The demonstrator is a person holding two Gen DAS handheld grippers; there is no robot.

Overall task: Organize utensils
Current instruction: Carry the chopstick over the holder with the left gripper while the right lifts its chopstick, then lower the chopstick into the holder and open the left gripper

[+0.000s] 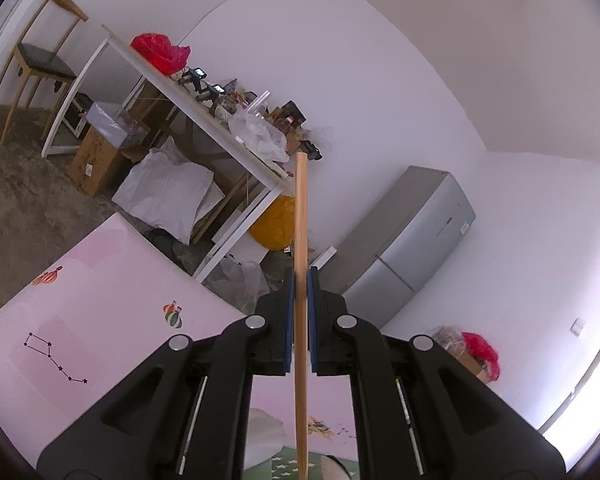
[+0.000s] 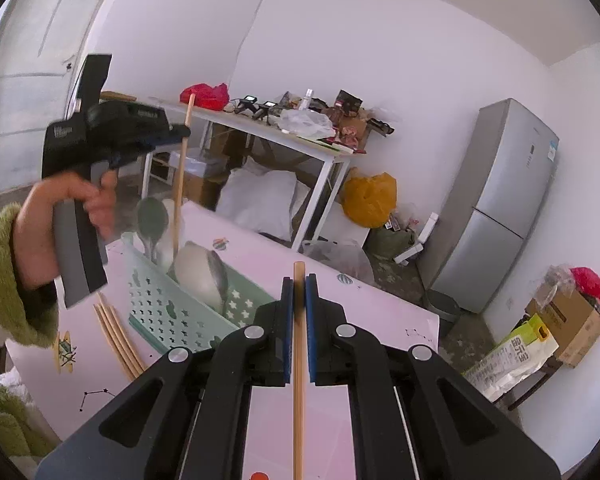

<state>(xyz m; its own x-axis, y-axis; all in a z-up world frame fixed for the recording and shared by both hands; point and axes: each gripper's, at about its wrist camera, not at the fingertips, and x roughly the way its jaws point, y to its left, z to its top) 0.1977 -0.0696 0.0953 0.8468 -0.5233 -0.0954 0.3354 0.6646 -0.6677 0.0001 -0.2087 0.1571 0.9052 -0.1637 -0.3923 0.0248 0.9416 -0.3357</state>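
My left gripper (image 1: 299, 280) is shut on a wooden chopstick (image 1: 301, 208) that runs upright between its blue pads. In the right wrist view that same left gripper (image 2: 182, 133) is held by a hand in a green sleeve (image 2: 4, 264), with its chopstick (image 2: 179, 192) hanging down into a mint-green perforated basket (image 2: 168, 312). Two spoons (image 2: 204, 276) stand in the basket. My right gripper (image 2: 299, 284) is shut on another wooden chopstick (image 2: 299, 360), held above the pink table (image 2: 380, 304). Three more chopsticks (image 2: 118, 336) lie on the table left of the basket.
Behind the pink table stands a white table (image 2: 320, 148) cluttered with bags and small items. A yellow bag (image 2: 370, 200) and white sacks (image 2: 260, 196) lie on the floor. A grey fridge (image 2: 500, 208) is at the right wall, boxes (image 2: 572, 324) further right, a chair (image 1: 40, 64) far left.
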